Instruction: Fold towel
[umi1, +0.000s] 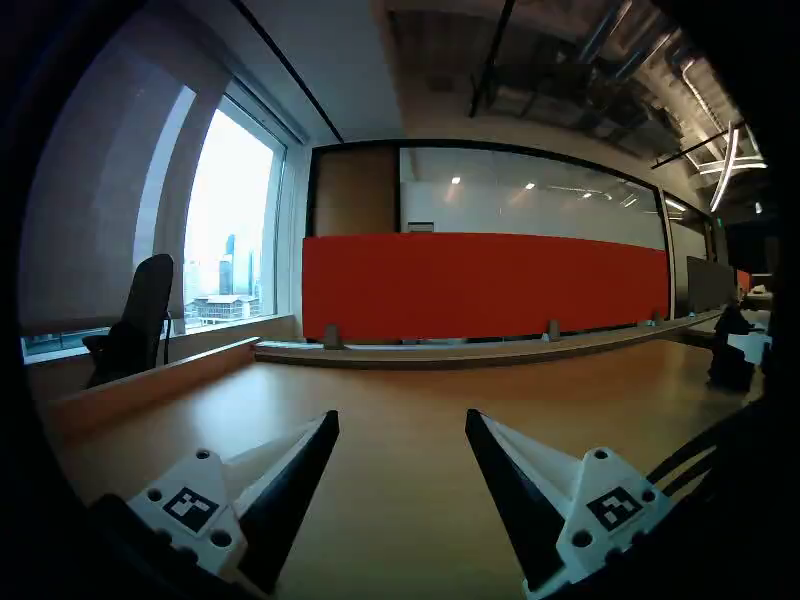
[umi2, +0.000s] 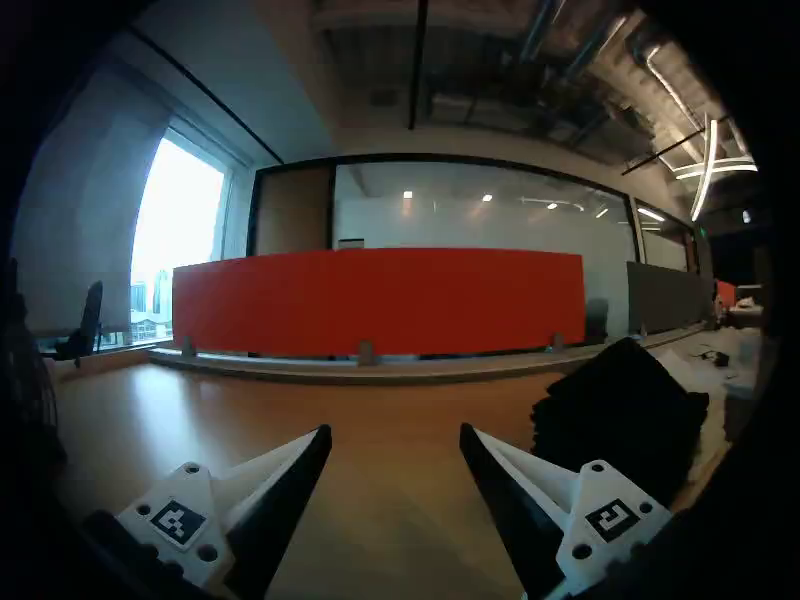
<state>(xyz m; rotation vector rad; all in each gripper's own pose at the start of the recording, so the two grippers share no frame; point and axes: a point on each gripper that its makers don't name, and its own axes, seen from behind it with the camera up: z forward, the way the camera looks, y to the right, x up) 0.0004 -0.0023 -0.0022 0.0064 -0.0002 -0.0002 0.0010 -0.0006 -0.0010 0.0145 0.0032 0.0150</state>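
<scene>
Two grippers are in play, each with two white fingers lined with dark pads and one square marker on each finger. In the left gripper view, the left gripper (umi1: 400, 415) sits low over the wooden table (umi1: 420, 390) and points roughly level toward one long red partition (umi1: 480, 285) at the table's far edge. Its fingers are spread wide apart, with bare tabletop between them. In the right gripper view, the right gripper (umi2: 395, 430) is held the same way, low and level, facing the same red screen. Its fingers too are spread wide, with nothing between them.

One stack of black towels (umi2: 620, 420) lies on the table, ahead and to the right of the right gripper's right-hand finger and outside the gap between the fingers. The cloth is dark and matte, folded into flat layers with edges stepped along the stack's left side. The number of layers cannot be told.

One office chair (umi1: 135, 320) stands by one bright window (umi1: 230, 240) on the left. A dark object (umi1: 730, 355) at the far right edge of the left gripper view is too small to identify.
</scene>
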